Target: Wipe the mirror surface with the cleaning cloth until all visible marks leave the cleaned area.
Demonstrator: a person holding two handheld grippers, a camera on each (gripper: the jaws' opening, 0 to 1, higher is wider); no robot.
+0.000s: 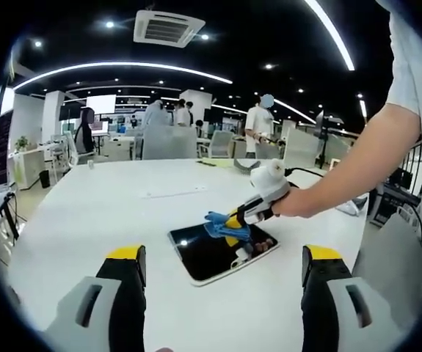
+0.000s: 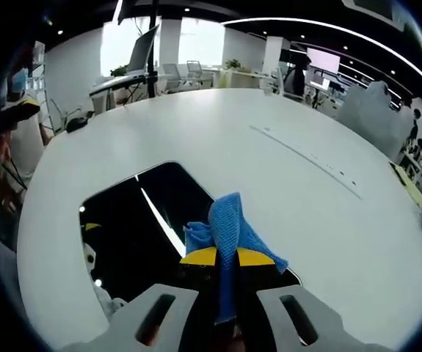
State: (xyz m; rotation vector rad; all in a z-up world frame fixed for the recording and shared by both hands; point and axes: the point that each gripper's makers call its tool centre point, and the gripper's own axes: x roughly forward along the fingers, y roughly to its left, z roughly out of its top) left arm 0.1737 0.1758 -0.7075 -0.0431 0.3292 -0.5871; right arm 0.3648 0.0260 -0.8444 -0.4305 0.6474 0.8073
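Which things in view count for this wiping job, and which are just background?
Job things:
- dark rectangular mirror lying flat on the table
- blue woven cleaning cloth, clamped in the right tool over the mirror
- left tool, open, held back from the mirror

Background:
- white round table
- grey office chairs
- people standing far off

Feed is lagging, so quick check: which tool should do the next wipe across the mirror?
Right. The right tool is shut on the blue cleaning cloth, already over the dark rectangular mirror. The left tool hangs open and empty, short of the mirror.
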